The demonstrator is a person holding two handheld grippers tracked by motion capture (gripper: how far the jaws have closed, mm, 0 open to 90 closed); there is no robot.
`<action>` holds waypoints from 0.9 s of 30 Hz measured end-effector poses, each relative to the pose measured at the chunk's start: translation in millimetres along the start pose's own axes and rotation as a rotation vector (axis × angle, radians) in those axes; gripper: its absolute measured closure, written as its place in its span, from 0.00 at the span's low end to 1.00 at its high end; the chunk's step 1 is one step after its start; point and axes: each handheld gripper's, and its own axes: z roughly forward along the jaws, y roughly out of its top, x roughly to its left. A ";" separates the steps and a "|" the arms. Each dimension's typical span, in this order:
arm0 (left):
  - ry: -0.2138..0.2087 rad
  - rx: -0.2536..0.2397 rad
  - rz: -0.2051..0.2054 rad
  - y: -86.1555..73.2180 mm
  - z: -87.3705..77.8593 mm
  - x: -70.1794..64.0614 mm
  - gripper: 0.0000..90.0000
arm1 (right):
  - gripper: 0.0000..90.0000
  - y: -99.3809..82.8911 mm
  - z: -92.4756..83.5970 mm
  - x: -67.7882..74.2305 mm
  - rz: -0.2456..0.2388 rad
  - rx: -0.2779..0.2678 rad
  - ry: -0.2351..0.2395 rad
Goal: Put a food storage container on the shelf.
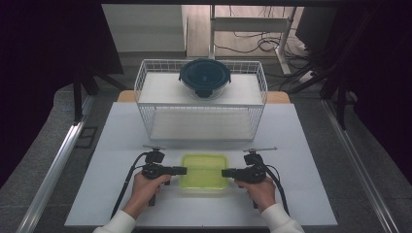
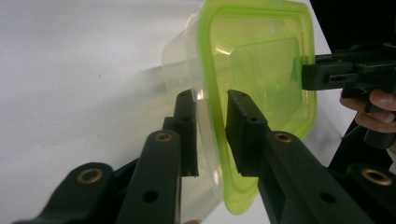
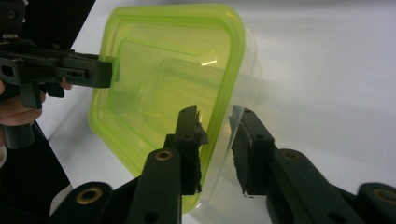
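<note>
Green-lidded clear container [image 1: 204,171] is sitting near the table's [image 1: 121,136] front edge, squarely between both grippers. Left gripper [image 2: 210,133] and right gripper [image 3: 217,147] are each straddling an opposite rim, jaws looking clamped on it, long axis running left-right.

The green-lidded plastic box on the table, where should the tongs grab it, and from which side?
Probably at the rim of the box, one pair of tongs on each short side, coming in level from left and right. The green lid's edge sticks out past the clear wall, giving a lip to pinch. The left tongs and right tongs already straddle that lip on opposite ends.
</note>
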 end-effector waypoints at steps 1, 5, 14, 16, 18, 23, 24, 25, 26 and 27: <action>0.000 -0.002 0.005 -0.2 -0.7 -0.9 0.85 | 0.82 -0.3 -1.9 0.7 -0.003 -0.004 -0.005; 0.007 -0.026 0.026 -1.5 -3.9 -6.6 0.87 | 0.85 -0.8 -6.7 2.9 -0.018 -0.016 -0.008; 0.019 -0.056 0.070 -1.1 -13.5 -14.9 0.88 | 0.85 0.1 -14.0 10.5 -0.060 -0.035 0.001; 0.021 -0.060 0.077 -1.2 -14.8 -16.1 0.88 | 0.85 0.5 -15.2 11.3 -0.067 -0.040 0.006; 0.021 -0.064 0.081 -1.5 -15.7 -17.2 0.88 | 0.85 0.9 -16.7 11.9 -0.070 -0.048 0.010; 0.010 -0.078 0.096 -1.8 -18.7 -20.3 0.88 | 0.85 1.5 -20.8 13.0 -0.080 -0.062 0.018; 0.008 -0.078 0.101 -1.6 -19.8 -21.0 0.88 | 0.85 1.7 -22.0 13.6 -0.084 -0.066 0.020; 0.008 -0.079 0.105 -1.5 -20.7 -21.5 0.88 | 0.85 2.0 -22.7 14.2 -0.090 -0.068 0.018; 0.006 -0.085 0.107 -1.5 -21.5 -22.4 0.88 | 0.85 2.2 -23.3 14.9 -0.094 -0.069 0.018; 0.009 -0.085 0.112 -1.4 -22.7 -23.4 0.88 | 0.85 2.5 -24.1 15.9 -0.100 -0.071 0.016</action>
